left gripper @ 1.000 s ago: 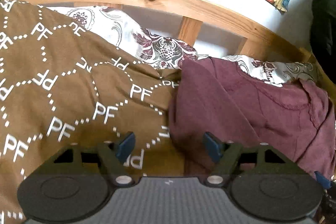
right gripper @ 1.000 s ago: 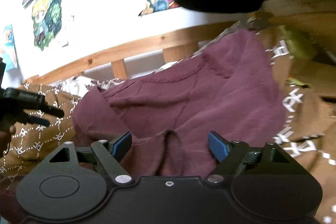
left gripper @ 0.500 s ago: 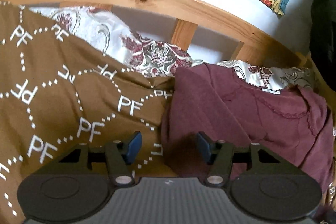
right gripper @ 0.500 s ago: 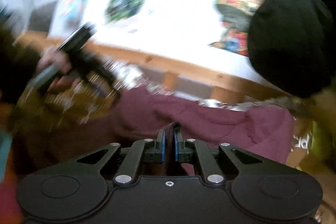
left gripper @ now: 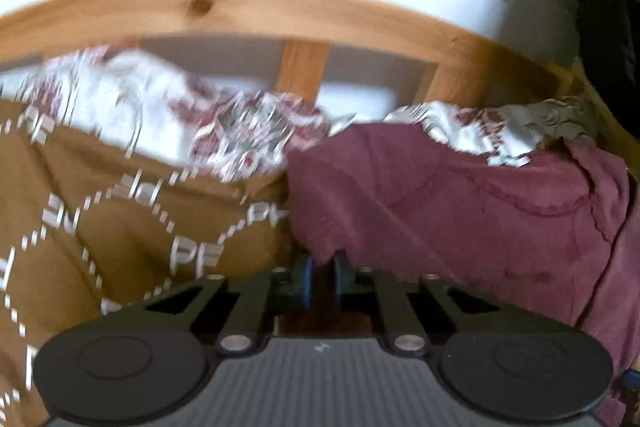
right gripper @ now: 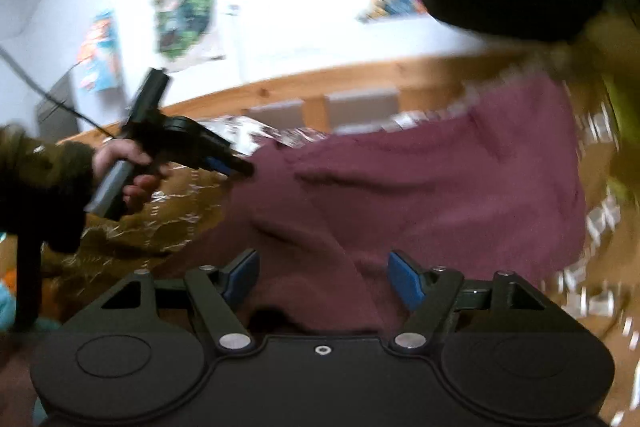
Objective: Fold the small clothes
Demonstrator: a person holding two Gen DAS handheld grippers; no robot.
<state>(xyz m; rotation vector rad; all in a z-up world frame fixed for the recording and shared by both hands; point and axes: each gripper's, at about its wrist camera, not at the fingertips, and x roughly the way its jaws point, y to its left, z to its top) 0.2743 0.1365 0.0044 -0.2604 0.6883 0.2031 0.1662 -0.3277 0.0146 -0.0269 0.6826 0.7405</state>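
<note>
We judge the fold barely begun: the maroon garment lies spread and rumpled on the brown blanket, just in front of the wooden bed rail, with no crease laid yet; the folding itself is all left to do. Our left gripper is closing, its jaws clenched on the garment's near corner, on the side away from the rail. Our right gripper is opening, released; the garment's near edge lies between its spread jaws, untouched by the pads.
</note>
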